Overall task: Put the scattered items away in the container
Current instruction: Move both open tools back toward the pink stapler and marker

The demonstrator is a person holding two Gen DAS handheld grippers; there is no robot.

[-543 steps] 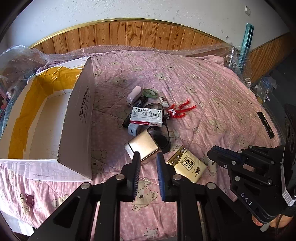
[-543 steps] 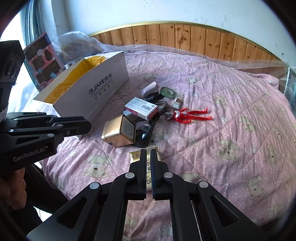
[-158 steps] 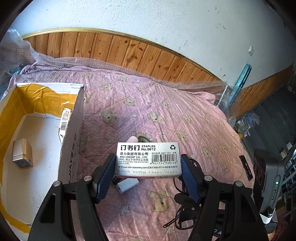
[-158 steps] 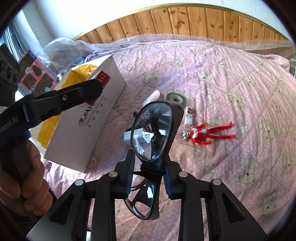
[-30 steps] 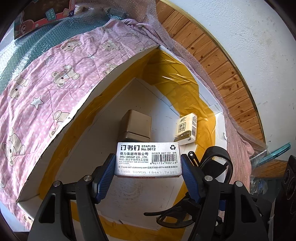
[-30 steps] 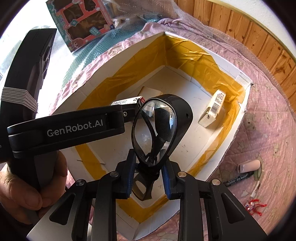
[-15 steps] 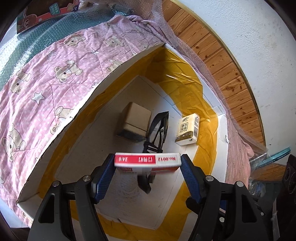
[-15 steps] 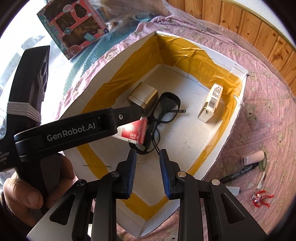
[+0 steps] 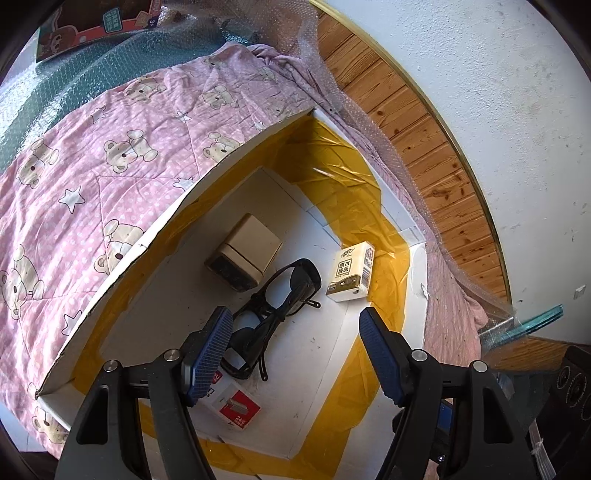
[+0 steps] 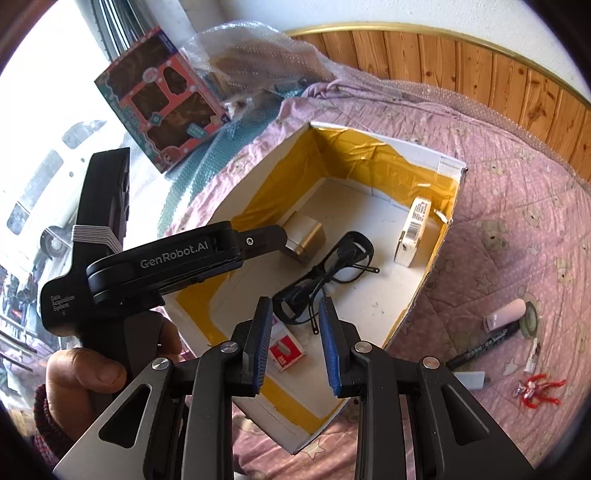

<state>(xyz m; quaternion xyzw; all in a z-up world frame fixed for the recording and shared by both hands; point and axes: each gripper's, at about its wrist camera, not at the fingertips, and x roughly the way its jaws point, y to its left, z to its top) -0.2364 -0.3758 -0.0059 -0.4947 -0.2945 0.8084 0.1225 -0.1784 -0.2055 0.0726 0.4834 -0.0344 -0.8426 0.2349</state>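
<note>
The left finger (image 9: pixel 208 349) hides part of the staples box (image 9: pixel 231 404); the toy box (image 9: pixel 92 22) is cut by the far edge

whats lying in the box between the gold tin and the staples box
The black glasses, folded, lie on the box floor between the gold tin and the staples box; both wrist views show it.

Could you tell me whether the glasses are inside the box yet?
Inside: the glasses lie on the box floor, beside the gold tin.
</note>
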